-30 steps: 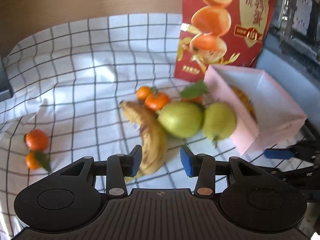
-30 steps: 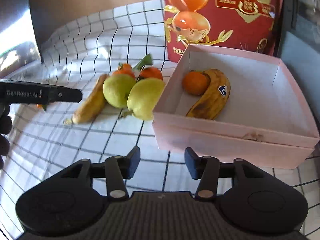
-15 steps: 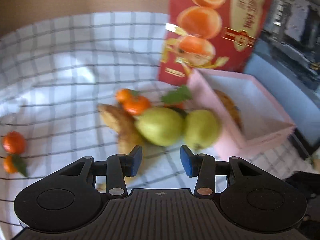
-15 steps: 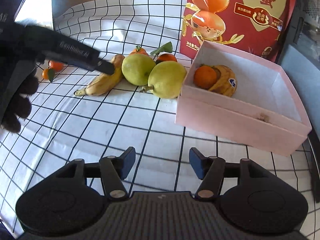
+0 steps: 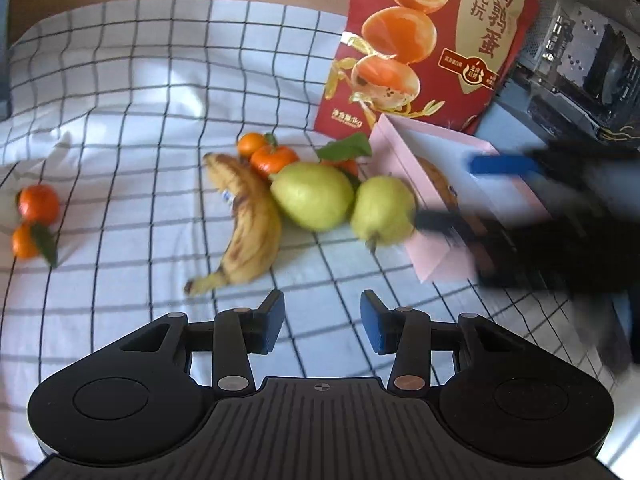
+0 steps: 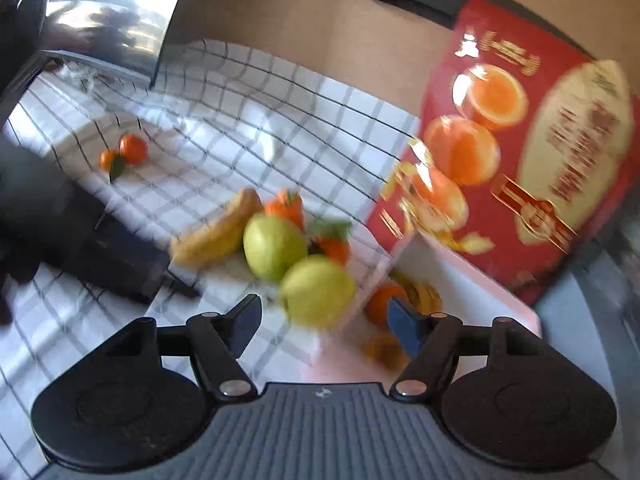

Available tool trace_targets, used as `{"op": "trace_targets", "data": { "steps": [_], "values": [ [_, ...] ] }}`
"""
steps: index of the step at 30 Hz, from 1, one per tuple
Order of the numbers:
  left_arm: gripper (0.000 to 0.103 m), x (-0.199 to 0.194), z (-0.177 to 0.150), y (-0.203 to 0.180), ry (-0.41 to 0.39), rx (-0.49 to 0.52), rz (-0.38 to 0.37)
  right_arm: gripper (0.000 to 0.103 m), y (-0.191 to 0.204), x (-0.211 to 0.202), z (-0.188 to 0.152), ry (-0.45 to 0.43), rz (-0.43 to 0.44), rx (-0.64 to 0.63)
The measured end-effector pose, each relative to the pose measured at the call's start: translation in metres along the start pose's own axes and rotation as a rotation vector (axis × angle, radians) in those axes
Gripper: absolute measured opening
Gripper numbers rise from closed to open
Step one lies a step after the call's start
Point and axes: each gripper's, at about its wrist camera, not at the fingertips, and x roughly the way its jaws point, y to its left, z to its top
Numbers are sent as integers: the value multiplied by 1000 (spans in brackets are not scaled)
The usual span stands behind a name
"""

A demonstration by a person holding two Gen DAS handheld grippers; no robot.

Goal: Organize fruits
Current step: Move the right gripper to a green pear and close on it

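Note:
On the checked cloth lie a spotted banana (image 5: 248, 224), two green pears (image 5: 314, 196) (image 5: 382, 210) and several tangerines (image 5: 274, 158). A pink box (image 5: 436, 268) at the right holds a banana and a tangerine (image 6: 384, 300). My left gripper (image 5: 322, 326) is open and empty, short of the banana. My right gripper (image 6: 324, 320) is open and empty, its jaws on either side of the near pear (image 6: 316, 290) at the box's corner (image 6: 384, 264); it shows blurred in the left wrist view (image 5: 460, 192).
Two more tangerines (image 5: 38, 204) lie at the far left of the cloth. A tall red printed bag (image 5: 428, 48) stands behind the box. Dark equipment (image 5: 580, 60) is at the right. A shiny metal object (image 6: 100, 20) stands at the back left.
My right gripper has moved forward and low to the near pear and the box corner. My left gripper has drawn back a little from the fruit.

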Motion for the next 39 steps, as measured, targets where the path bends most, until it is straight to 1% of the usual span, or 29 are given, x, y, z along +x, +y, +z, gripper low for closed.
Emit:
{"op": "trace_targets", "data": {
  "steps": [2, 3, 4, 5, 6, 7, 9, 11, 12, 13, 15, 18, 22, 26, 30, 32, 33, 34, 35, 36, 37, 39],
  "values": [
    [47, -6, -7, 5, -4, -23, -9, 70, -12, 24, 19, 51, 59, 44],
    [47, -9, -9, 7, -9, -35, -13, 70, -17, 36, 26, 73, 73, 74],
    [47, -12, -12, 10, -13, -51, -18, 67, -23, 48, 32, 96, 85, 104],
    [47, -14, -15, 13, -15, -65, -23, 61, -32, 60, 37, 119, 92, 145],
    [46, -16, -18, 15, -15, -74, -28, 44, -38, 70, 40, 136, 90, 176],
    [46, -17, -20, 16, -14, -82, -32, 37, -45, 78, 42, 150, 81, 213],
    [46, -17, -25, 19, -7, -96, -35, 37, -59, 89, 42, 153, 54, 279],
    [46, -15, -28, 23, 5, -109, -35, 36, -64, 102, 44, 175, 14, 274],
    [46, -15, -29, 25, 9, -111, -32, 33, -63, 105, 43, 184, 4, 262],
    [46, -15, -30, 26, 11, -114, -26, 31, -61, 109, 42, 194, 7, 246],
    [46, -15, -31, 28, 13, -124, -22, 31, -57, 112, 39, 205, 27, 237],
    [46, -14, -31, 30, 16, -135, -16, 30, -44, 102, 34, 204, 70, 217],
    [46, -13, -27, 29, 13, -136, -13, 31, -20, 76, 28, 165, 86, 148],
    [46, -12, -24, 25, 9, -126, -19, 31, -9, 51, 24, 155, 158, 166],
    [46, -10, -23, 20, 9, -111, -27, 31, -6, 42, 9, 165, 242, 198],
    [46, -9, -24, 18, 11, -107, -29, 32, -7, 37, 2, 145, 247, 204],
    [46, -9, -25, 18, 12, -106, -30, 34, -8, 34, 0, 130, 236, 204],
    [46, -9, -26, 18, 15, -108, -30, 46, -8, 31, 0, 114, 216, 195],
    [46, -9, -26, 19, 17, -109, -31, 61, -8, 27, 0, 96, 185, 181],
    [46, -9, -26, 19, 20, -111, -30, 67, -7, 25, 1, 79, 147, 159],
    [46, -9, -27, 20, 21, -113, -29, 70, -6, 26, 2, 71, 116, 132],
    [46, -10, -26, 22, 17, -117, -29, 70, 0, 33, 3, 81, 55, 54]
  ]
}}
